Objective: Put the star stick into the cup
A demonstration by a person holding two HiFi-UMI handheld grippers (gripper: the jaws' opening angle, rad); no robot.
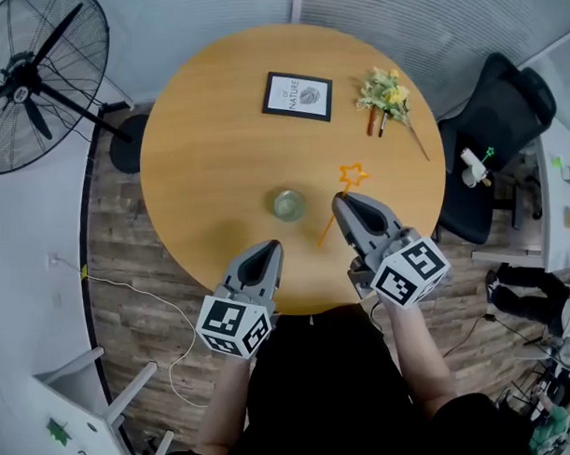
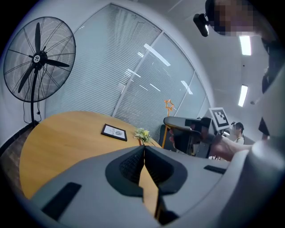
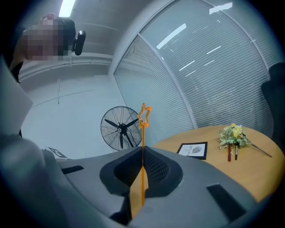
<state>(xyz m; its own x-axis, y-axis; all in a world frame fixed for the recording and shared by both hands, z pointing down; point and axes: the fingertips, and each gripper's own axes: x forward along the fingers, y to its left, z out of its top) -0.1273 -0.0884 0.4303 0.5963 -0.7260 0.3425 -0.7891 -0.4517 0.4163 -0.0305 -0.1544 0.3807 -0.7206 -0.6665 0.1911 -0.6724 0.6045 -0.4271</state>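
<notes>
While it is gripped, the star stick (image 3: 143,133) looks thin, orange

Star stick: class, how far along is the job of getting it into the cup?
Done: the right gripper is shut on the star stick, star end up. In hand: the stick is held beside the cup, to its right. To do: bring the stick's lower end over the cup and put it in. The left gripper is shut, empty.
</notes>
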